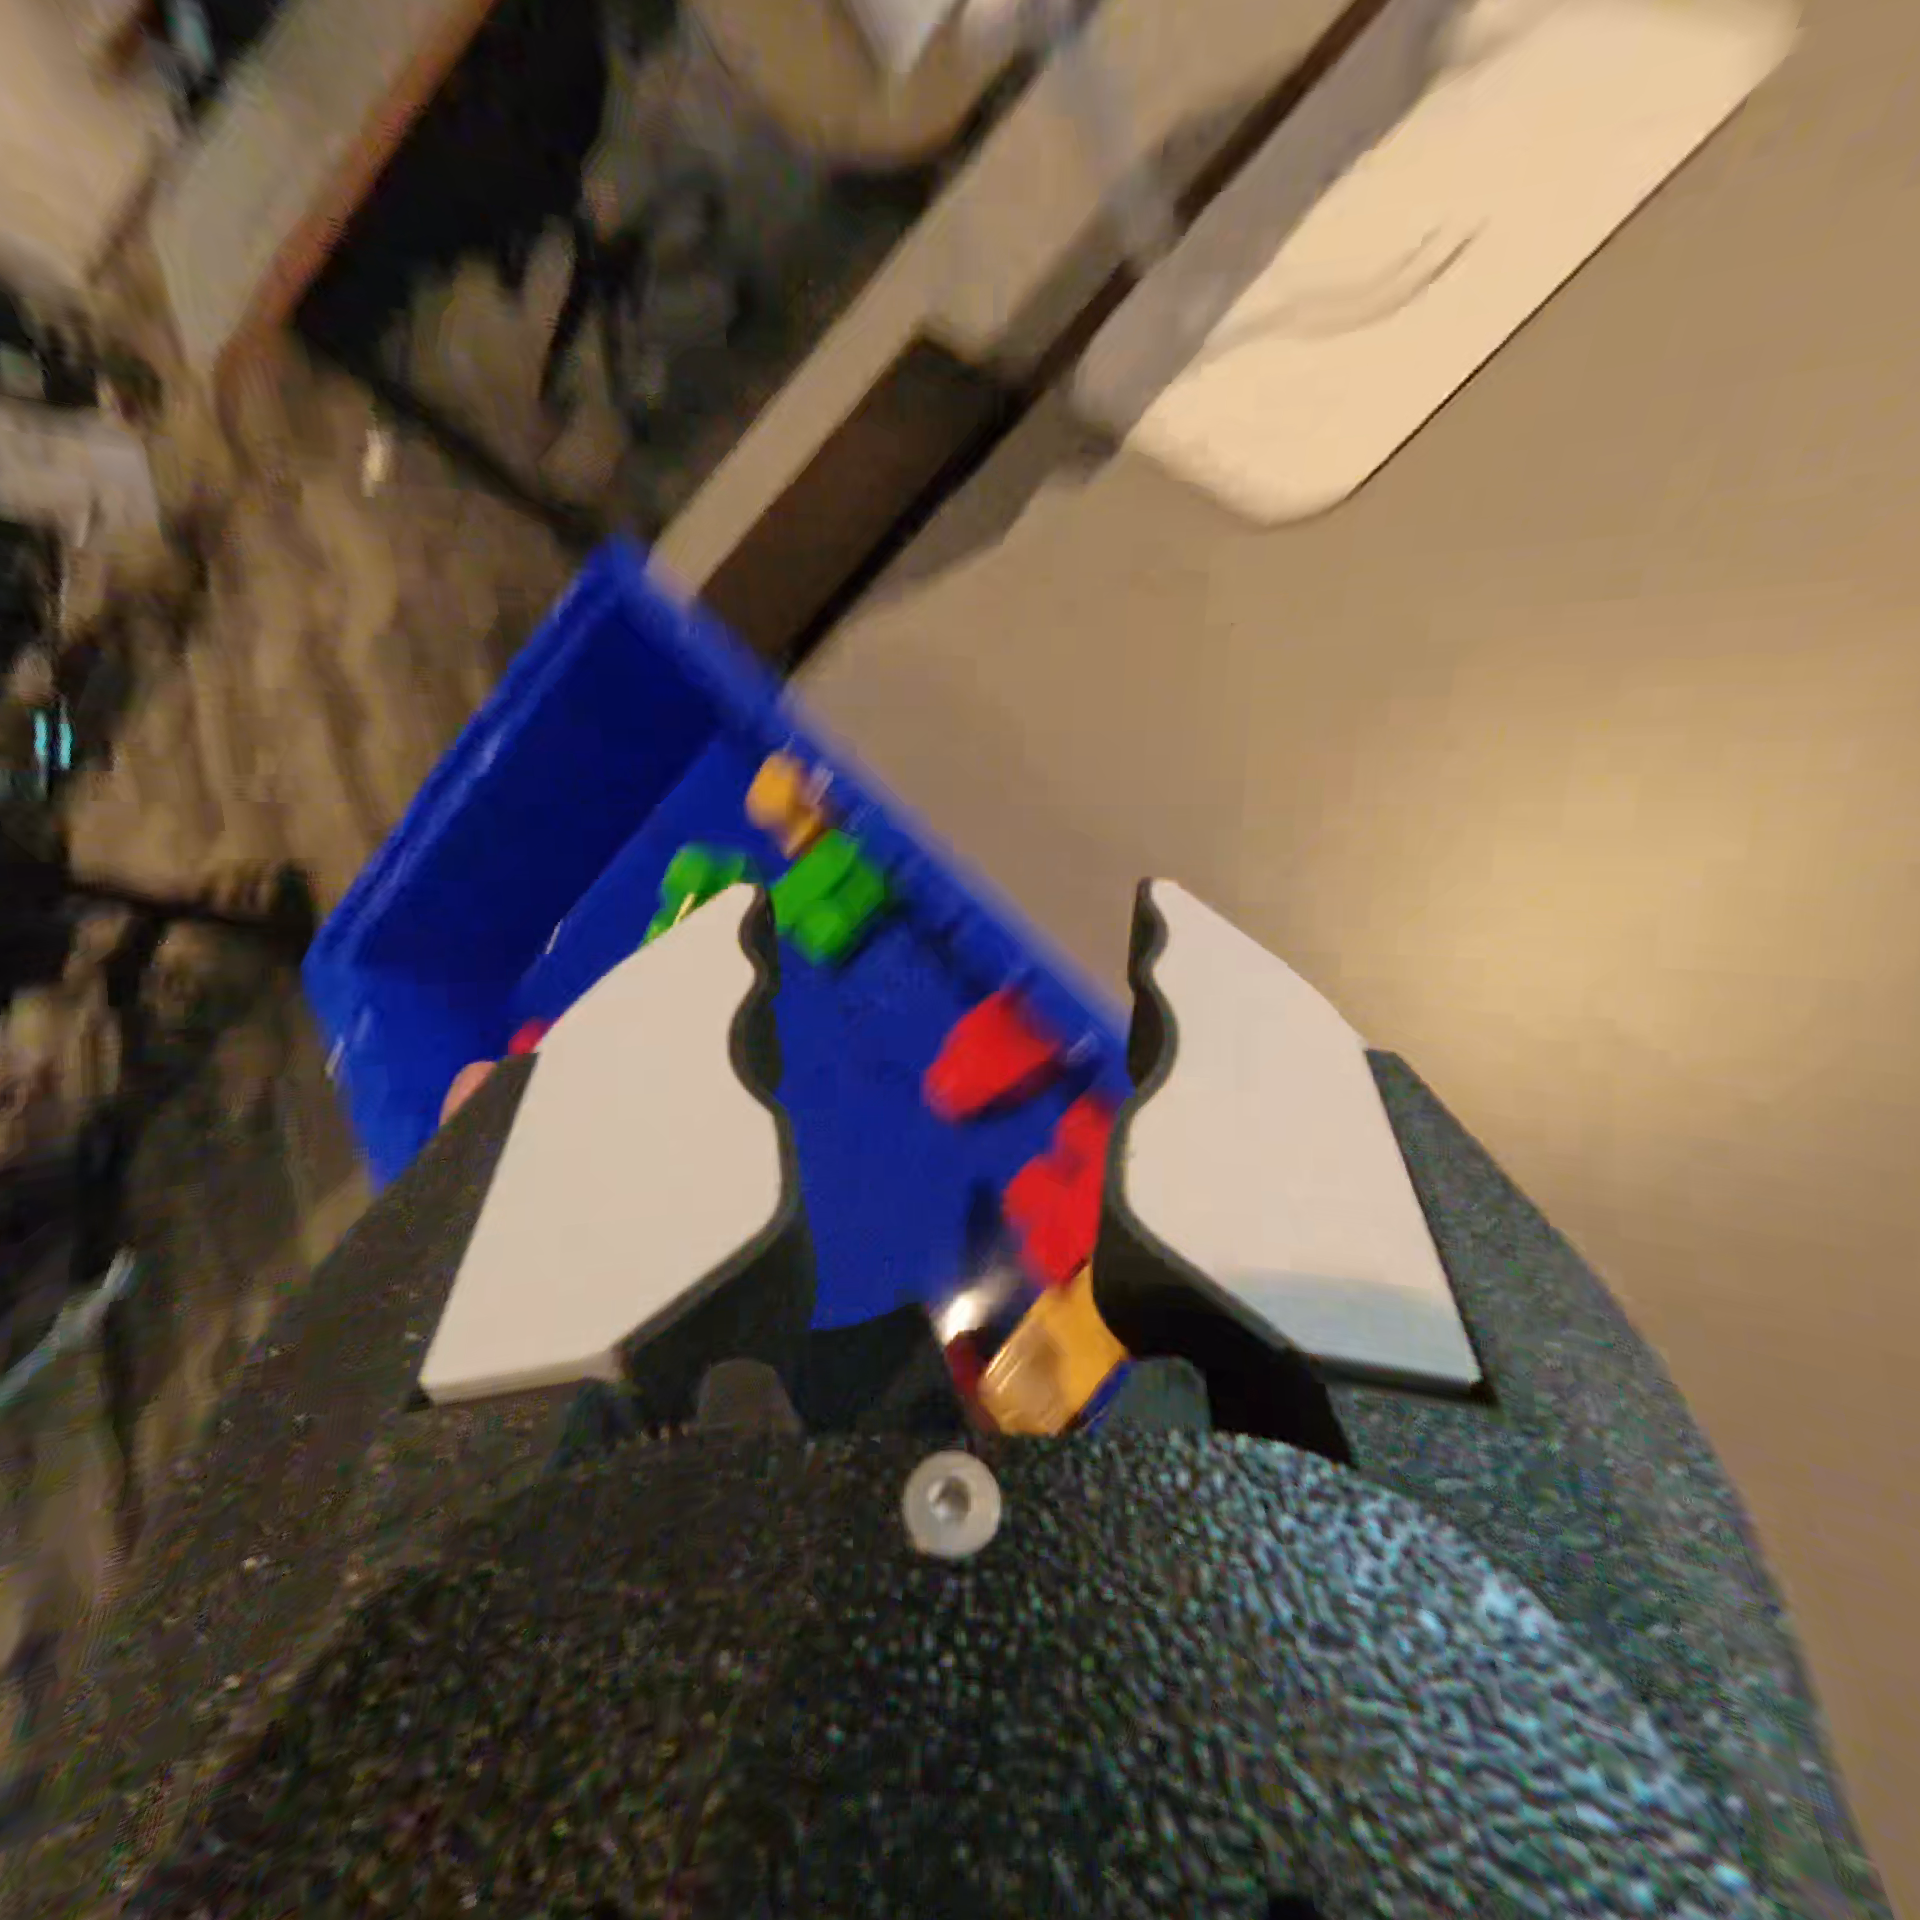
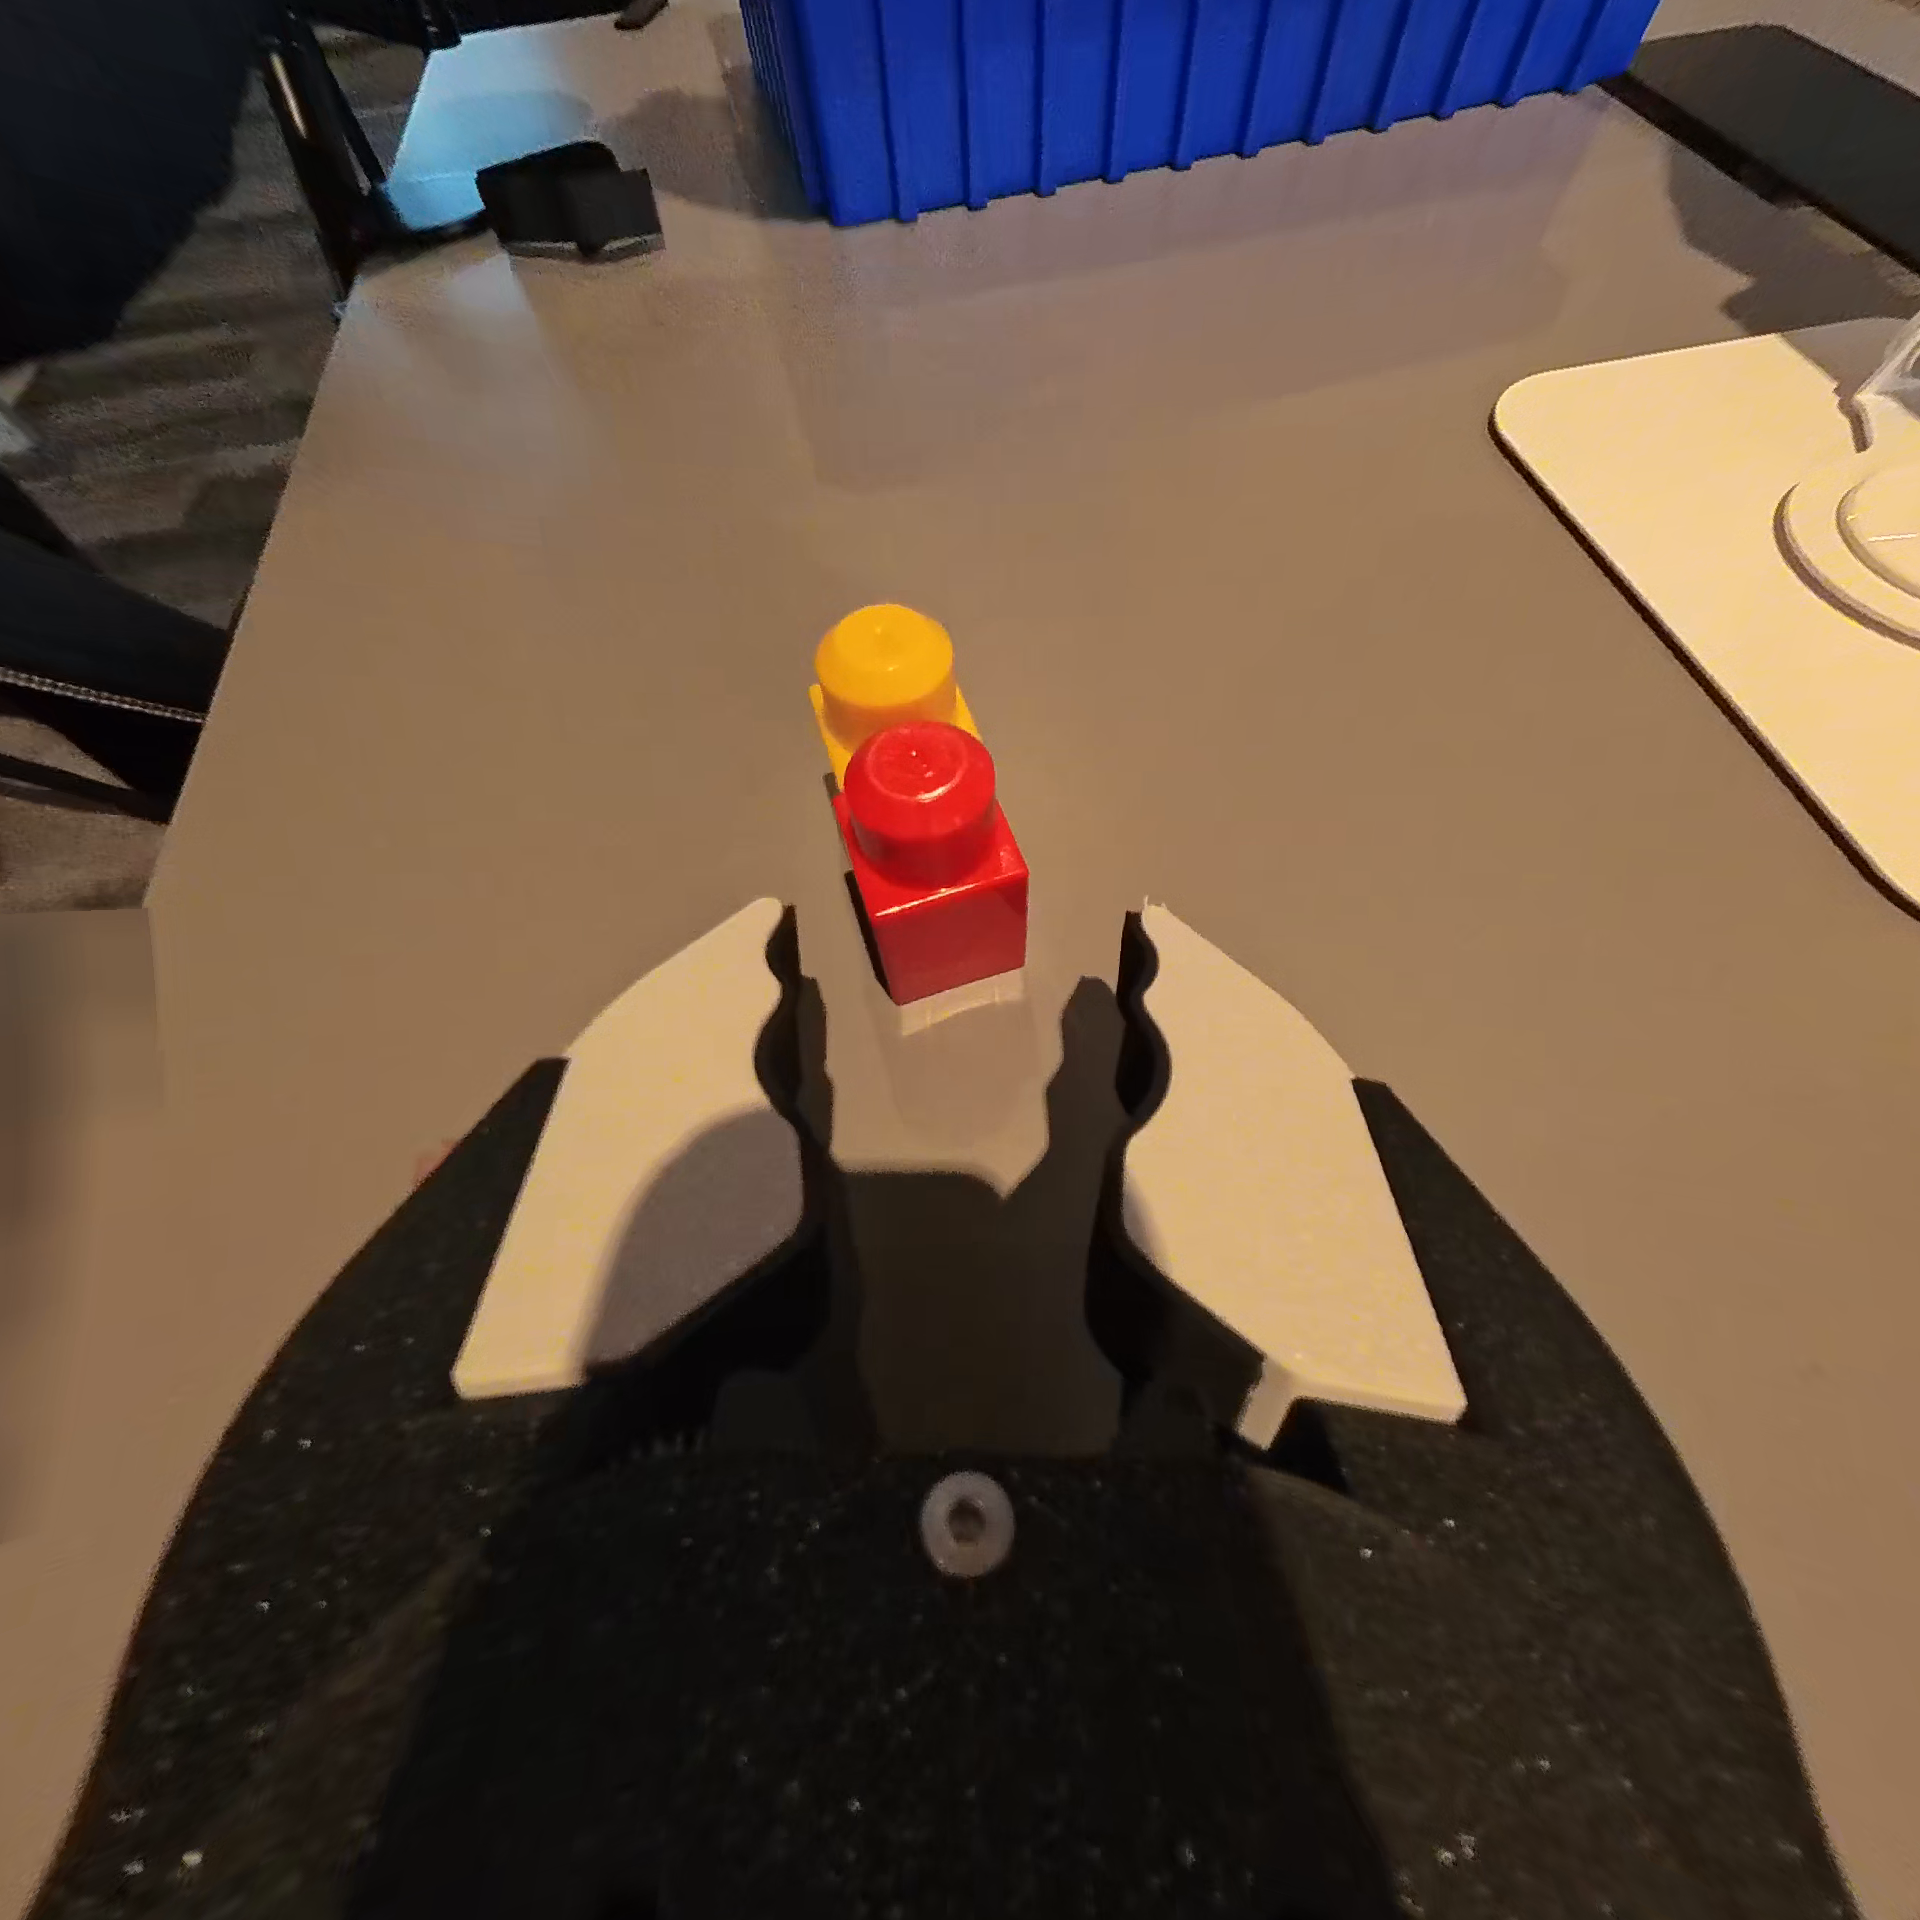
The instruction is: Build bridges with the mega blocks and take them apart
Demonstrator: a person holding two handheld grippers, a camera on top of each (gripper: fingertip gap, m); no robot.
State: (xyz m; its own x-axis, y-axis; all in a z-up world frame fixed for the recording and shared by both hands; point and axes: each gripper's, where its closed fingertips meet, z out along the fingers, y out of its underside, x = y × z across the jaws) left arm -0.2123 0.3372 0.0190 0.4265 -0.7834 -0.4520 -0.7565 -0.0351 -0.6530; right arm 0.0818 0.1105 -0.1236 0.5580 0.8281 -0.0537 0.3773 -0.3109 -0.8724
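In the right wrist view a red one-stud block stands on the grey table, with a yellow one-stud block right behind it, touching or nearly so. My right gripper is open and empty, its fingertips on either side of the red block's near end, not touching it. The left wrist view is blurred and tilted. My left gripper is open and empty above the blue bin, which holds loose blocks: green, red and yellow.
The blue bin's ribbed wall stands at the table's far edge. A white mat with a clear object lies at the right; it also shows in the left wrist view. A black clamp-like part sits at the far left corner. The table's left edge drops off.
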